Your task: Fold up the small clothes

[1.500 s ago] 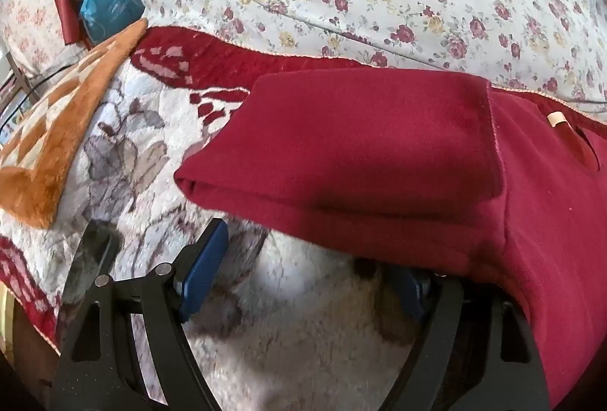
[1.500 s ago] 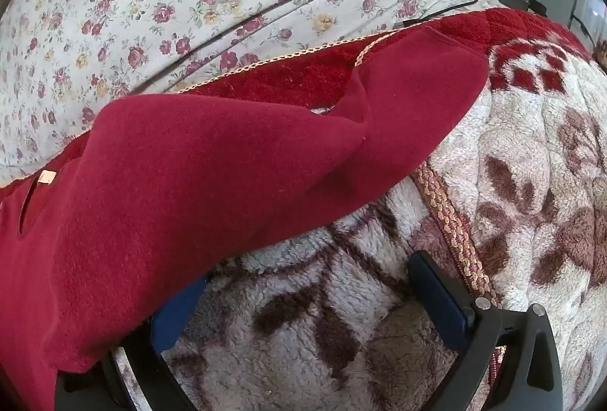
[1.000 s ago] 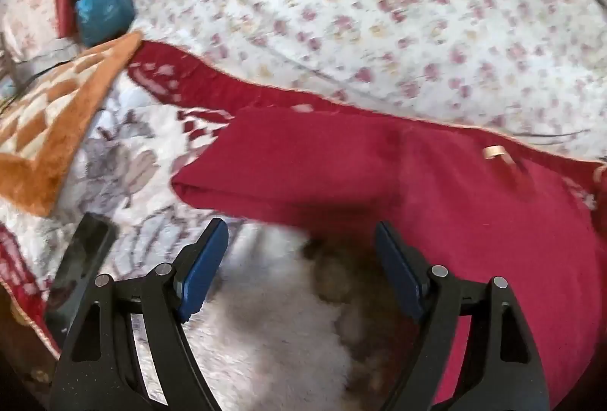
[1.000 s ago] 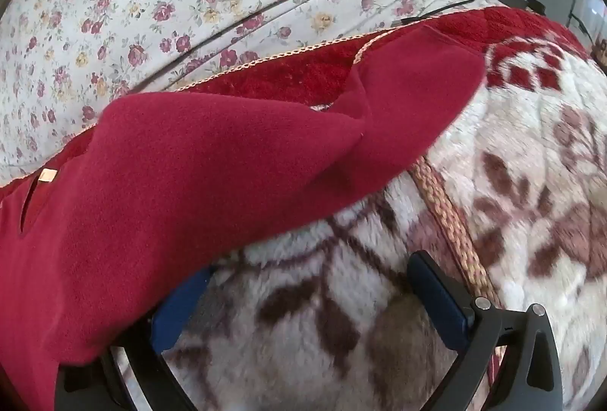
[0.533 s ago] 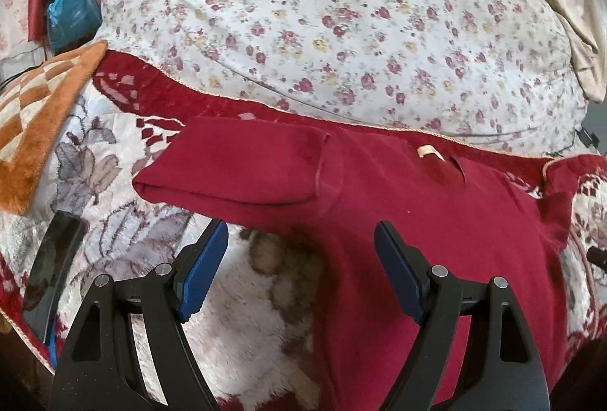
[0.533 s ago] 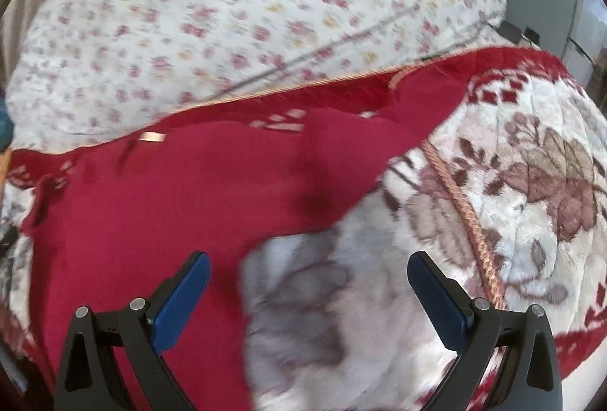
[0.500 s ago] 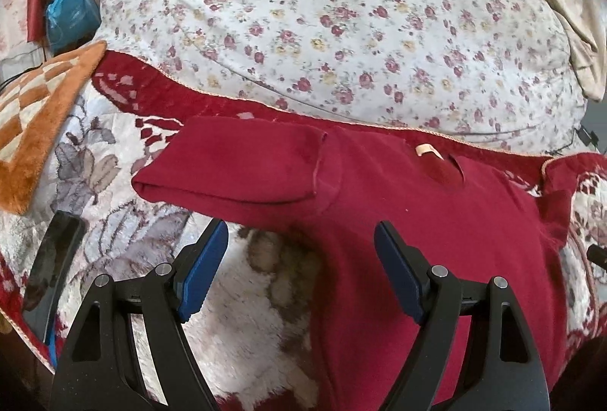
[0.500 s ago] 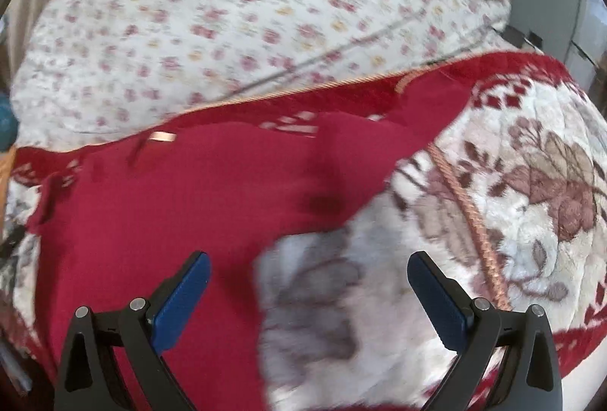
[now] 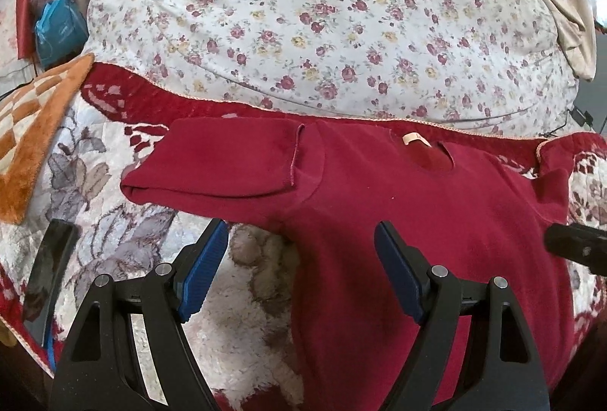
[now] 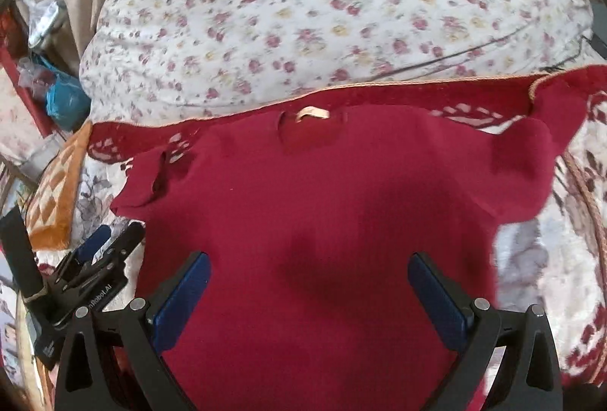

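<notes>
The red top looks like soft matt fleece-type cloth with a fine nap, and it's lying on a plush, shaggy blanket that's way fuzzier and rougher. Behind that the floral quilt is smooth thin cotton-looking fabric. Both claws, left claw and right claw, are matt black plastic with ribbed blue rubbery pads and shiny little metal pins.

A dark red sweater lies on a cream-and-red, seemingly leaf-patterned blanket beside a rose-print quilt.
</notes>
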Available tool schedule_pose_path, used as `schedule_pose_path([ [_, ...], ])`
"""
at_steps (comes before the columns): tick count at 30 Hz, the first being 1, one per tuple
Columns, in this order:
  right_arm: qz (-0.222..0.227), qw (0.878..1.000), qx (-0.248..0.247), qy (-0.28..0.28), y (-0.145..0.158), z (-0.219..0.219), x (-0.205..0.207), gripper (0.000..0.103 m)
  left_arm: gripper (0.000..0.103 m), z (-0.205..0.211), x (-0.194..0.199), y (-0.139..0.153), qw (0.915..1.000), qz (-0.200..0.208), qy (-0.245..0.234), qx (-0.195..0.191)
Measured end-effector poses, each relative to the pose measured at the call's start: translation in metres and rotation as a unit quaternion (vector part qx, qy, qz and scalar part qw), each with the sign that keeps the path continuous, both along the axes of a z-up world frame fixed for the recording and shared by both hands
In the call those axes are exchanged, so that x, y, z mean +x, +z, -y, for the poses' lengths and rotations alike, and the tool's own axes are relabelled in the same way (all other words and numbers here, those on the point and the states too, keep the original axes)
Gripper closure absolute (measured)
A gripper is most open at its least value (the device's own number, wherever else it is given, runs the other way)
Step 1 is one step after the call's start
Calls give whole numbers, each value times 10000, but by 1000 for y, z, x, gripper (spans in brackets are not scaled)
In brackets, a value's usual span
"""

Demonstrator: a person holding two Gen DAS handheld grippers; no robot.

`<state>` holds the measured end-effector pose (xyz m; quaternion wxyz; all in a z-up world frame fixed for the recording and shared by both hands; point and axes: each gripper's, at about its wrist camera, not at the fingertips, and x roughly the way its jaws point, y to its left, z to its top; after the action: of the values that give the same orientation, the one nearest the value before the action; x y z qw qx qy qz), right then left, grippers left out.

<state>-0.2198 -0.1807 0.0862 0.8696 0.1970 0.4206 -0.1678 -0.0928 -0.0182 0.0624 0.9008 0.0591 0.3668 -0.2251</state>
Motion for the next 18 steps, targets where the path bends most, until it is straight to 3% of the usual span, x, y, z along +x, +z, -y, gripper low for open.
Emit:
schedule_pose_path([
  [6,-97,9971,-756,-59,-5,-10,16,0,23,5,2,-3,10000,-63,-30,0],
  [18,-200,9980,-573,-182,-27,6,25,0,23,15,7,-11,9999,-126,-48,83],
])
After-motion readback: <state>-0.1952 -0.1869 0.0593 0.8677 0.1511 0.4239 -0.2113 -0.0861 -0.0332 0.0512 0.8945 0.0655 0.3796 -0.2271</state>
